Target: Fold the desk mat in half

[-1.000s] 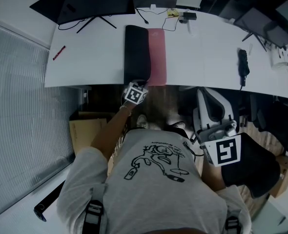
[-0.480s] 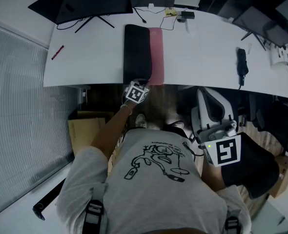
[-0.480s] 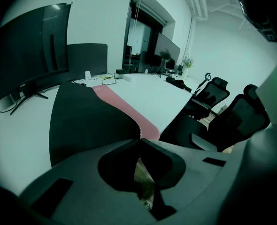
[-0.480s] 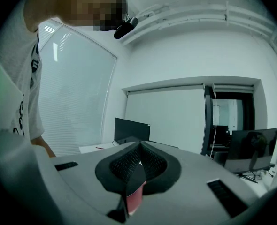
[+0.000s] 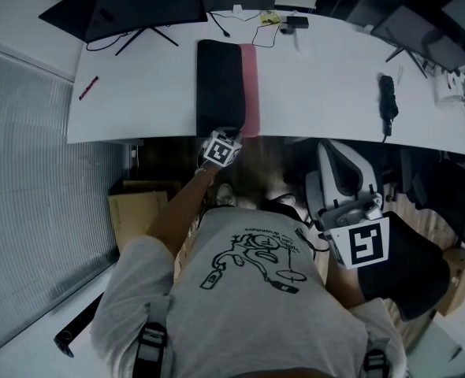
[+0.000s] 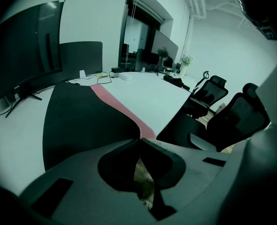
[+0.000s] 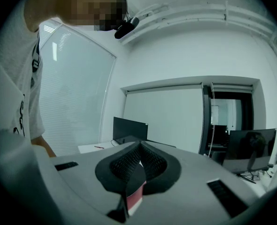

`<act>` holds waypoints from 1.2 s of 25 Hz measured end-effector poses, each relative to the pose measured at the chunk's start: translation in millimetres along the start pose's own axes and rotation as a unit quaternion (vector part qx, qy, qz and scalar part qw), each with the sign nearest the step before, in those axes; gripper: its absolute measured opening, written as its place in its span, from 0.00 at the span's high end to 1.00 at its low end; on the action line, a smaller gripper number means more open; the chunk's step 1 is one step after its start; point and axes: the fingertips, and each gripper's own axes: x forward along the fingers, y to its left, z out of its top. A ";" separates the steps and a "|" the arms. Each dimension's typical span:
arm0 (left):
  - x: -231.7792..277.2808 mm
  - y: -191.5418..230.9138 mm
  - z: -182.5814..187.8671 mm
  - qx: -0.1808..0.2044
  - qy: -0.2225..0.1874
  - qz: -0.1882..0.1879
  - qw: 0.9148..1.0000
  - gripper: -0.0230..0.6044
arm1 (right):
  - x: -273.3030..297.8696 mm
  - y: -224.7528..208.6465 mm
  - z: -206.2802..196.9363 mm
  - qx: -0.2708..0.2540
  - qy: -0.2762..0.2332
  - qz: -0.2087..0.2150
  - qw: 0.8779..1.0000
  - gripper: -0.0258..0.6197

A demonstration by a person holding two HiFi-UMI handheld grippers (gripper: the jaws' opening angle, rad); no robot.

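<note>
Desk mat edge pinched by left hand-held gripper

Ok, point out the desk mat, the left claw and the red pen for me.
desk mat (image 5: pixel 221 85), head view, on its black top face.
left claw (image 6: pixel 139 138), left gripper view, where its closed tips meet.
red pen (image 5: pixel 88 87), head view, middle of its barrel.

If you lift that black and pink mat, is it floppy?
Probably floppy: the desk mat lies doubled over, black on pink, and its edge bends at the left tongs. Likely light, since one pair of tongs holds it. It lies flat, so it is unlikely to roll.
</note>
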 end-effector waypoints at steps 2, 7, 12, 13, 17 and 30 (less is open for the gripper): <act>3.1 -1.3 3.0 0.004 -0.001 0.000 1.000 0.91 | 0.3 -3.2 -0.5 0.000 0.000 -0.001 1.000 0.95; 10.5 -7.5 5.7 0.005 0.004 -0.003 1.000 0.91 | 0.4 -10.0 -1.8 0.001 0.000 -0.002 1.000 0.95; 15.5 -12.2 8.8 0.008 0.005 -0.010 1.000 0.91 | 2.3 -12.8 -3.6 0.001 0.002 -0.001 1.000 0.95; 16.2 -12.8 9.7 0.009 0.005 -0.011 1.000 0.91 | 2.9 -13.7 -3.8 0.001 0.003 -0.001 1.000 0.95; 19.7 -13.8 13.8 0.012 0.002 -0.011 1.000 0.91 | 4.6 -17.5 -2.8 0.002 0.003 -0.002 1.000 0.95; 28.0 -26.1 22.2 0.017 0.002 -0.018 1.000 0.91 | 1.8 -24.4 -4.3 0.004 0.006 -0.002 1.000 0.95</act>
